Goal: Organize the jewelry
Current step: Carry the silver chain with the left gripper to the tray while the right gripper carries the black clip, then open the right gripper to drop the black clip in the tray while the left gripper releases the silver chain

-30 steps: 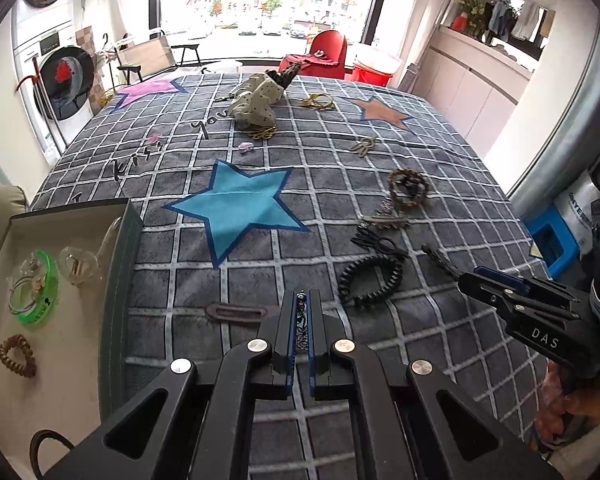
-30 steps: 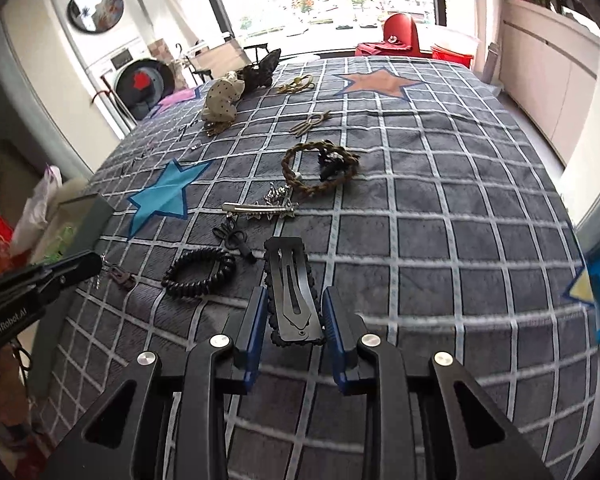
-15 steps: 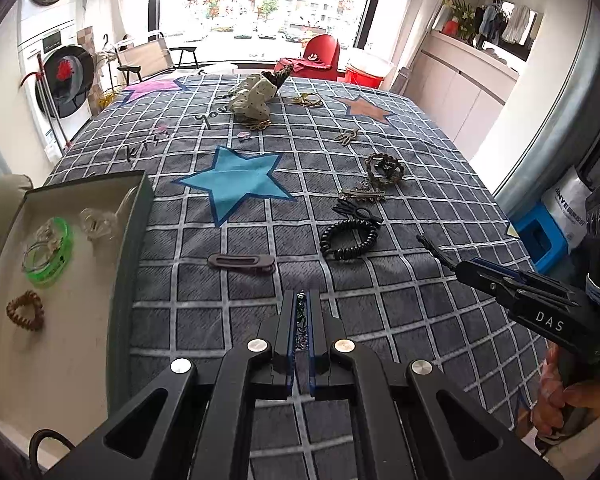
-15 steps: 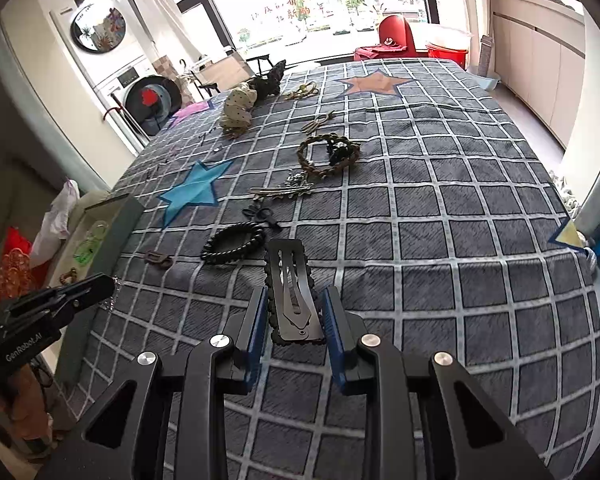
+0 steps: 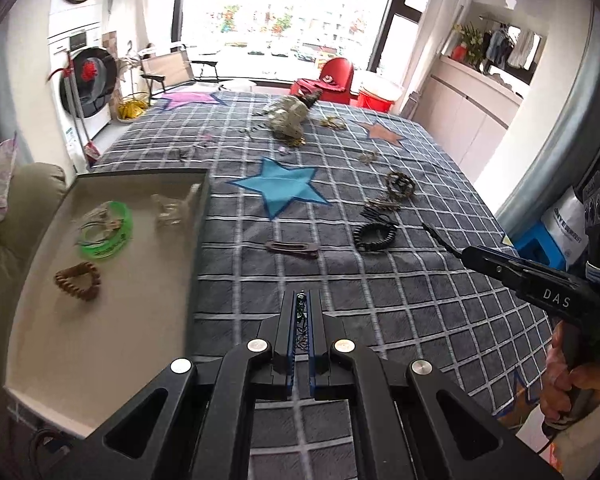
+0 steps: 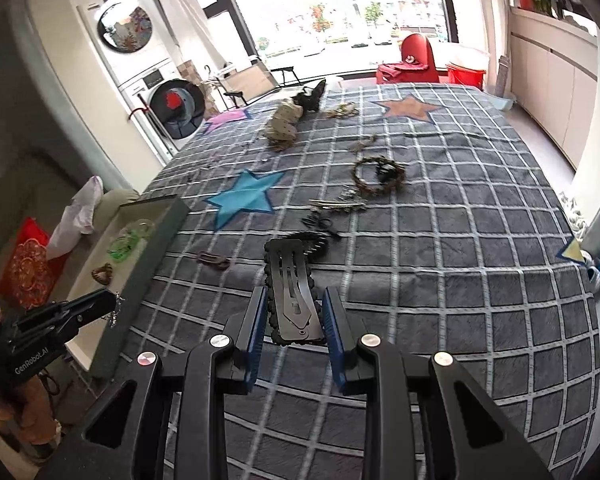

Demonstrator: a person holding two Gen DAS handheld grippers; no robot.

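Our left tool (image 5: 301, 312) pinches a small dangling earring (image 5: 300, 307) beside the tray (image 5: 198, 240); our right tool (image 6: 294, 314) clamps a black snap hair clip (image 6: 290, 284) above the checked bedspread (image 6: 460, 240).

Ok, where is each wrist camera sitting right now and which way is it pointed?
Left wrist: behind the left gripper, shut on a thin dangling jewellery piece, facing the grey checked blanket and beige open tray; the right gripper shows.
Right wrist: behind the right gripper, which holds a large black snap hair clip, facing the window; the left gripper shows.
Shared: blue star patch, tray.
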